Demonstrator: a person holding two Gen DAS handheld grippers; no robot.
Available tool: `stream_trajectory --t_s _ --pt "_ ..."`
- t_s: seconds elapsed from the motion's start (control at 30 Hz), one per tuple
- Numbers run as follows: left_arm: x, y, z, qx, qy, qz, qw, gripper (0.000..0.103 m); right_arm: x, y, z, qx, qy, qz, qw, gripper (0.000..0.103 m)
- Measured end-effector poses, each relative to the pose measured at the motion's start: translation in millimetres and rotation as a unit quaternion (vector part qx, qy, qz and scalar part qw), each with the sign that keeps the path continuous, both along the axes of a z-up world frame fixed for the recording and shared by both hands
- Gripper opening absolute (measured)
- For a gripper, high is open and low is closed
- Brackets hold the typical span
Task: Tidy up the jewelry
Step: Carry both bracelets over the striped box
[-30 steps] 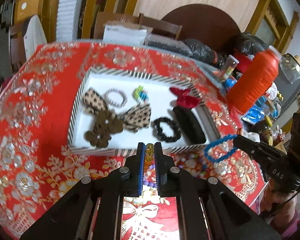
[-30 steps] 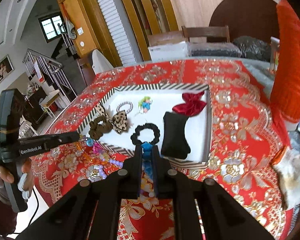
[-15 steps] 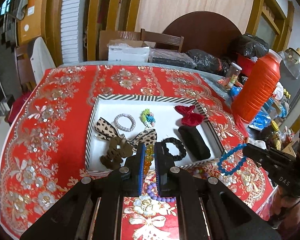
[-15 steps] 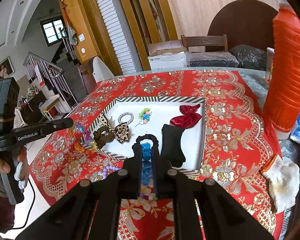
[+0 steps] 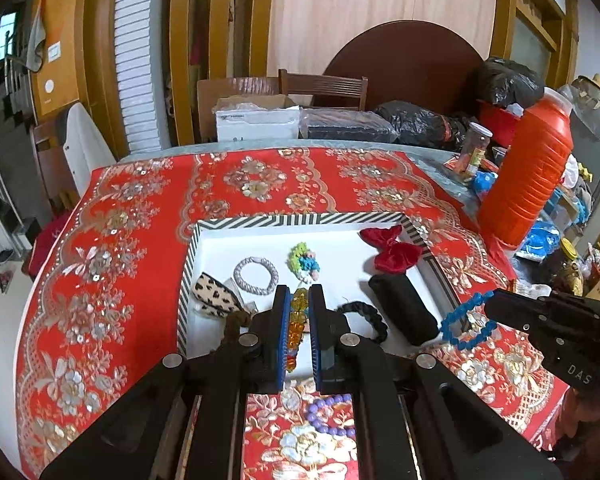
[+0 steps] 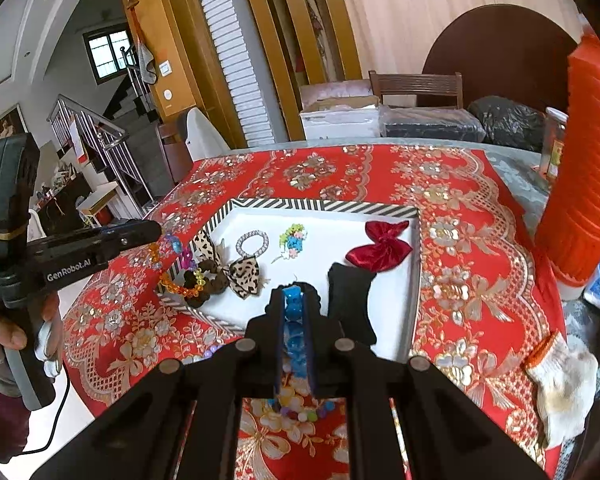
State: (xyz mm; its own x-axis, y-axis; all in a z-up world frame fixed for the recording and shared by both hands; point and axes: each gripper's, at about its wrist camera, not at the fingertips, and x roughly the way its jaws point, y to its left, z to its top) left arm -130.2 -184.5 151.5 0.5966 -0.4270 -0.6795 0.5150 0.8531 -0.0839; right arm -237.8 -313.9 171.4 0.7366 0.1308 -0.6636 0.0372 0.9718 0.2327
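Observation:
A white tray with a striped rim (image 5: pixel 300 220) (image 6: pixel 324 205) sits on the red cloth and holds a silver bracelet (image 5: pixel 256 275), a leopard bow (image 6: pixel 244 272), a red bow (image 5: pixel 392 250) (image 6: pixel 380 250), a black pouch (image 5: pixel 404 308) (image 6: pixel 350 300), a black scrunchie (image 5: pixel 364 314) and a small green-blue clip (image 5: pixel 304 262). My left gripper (image 5: pixel 299 300) is shut on an amber and multicoloured bead bracelet (image 5: pixel 296 320) (image 6: pixel 180 268), held above the tray's near left edge. My right gripper (image 6: pixel 296 300) is shut on a blue bead bracelet (image 6: pixel 294 320) (image 5: pixel 466 322), held above the tray's near edge.
A purple bead bracelet (image 5: pixel 328 416) and pastel beads (image 6: pixel 304 414) lie on the cloth in front of the tray. A tall orange bottle (image 5: pixel 528 180) (image 6: pixel 588 168) stands at the right with clutter behind it. A white glove (image 6: pixel 564 384) lies at the right edge.
Both grippers have lifted and pulled back from the tray, each with its bracelet raised off the cloth. The tray's contents have not moved.

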Motion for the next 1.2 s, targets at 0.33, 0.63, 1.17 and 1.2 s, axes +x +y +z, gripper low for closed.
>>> stream_trajectory --t_s 0.33,0.63,1.17,1.2 --pt "27.5 -5.9 -3.2 0.010 -0.004 0.010 0.9999 0.013 40.0 6.2 -3.2 -0.012 0.017 0.014 1.000 0.009" --pt "47.4 -5.6 -5.7 0.018 -0.008 0.021 0.9996 0.013 63.4 15.9 -2.1 -0.020 0.020 0.029 0.999 0.009" --pt "101.4 -4.1 -21.5 0.005 0.032 0.045 0.9985 0.013 110.8 18.2 -18.3 -0.025 0.050 0.044 0.997 0.009" --pt "105.0 -6.3 -24.5 0.002 0.037 0.045 0.9983 0.013 113.9 19.0 -20.3 -0.025 0.053 0.045 0.997 0.009"
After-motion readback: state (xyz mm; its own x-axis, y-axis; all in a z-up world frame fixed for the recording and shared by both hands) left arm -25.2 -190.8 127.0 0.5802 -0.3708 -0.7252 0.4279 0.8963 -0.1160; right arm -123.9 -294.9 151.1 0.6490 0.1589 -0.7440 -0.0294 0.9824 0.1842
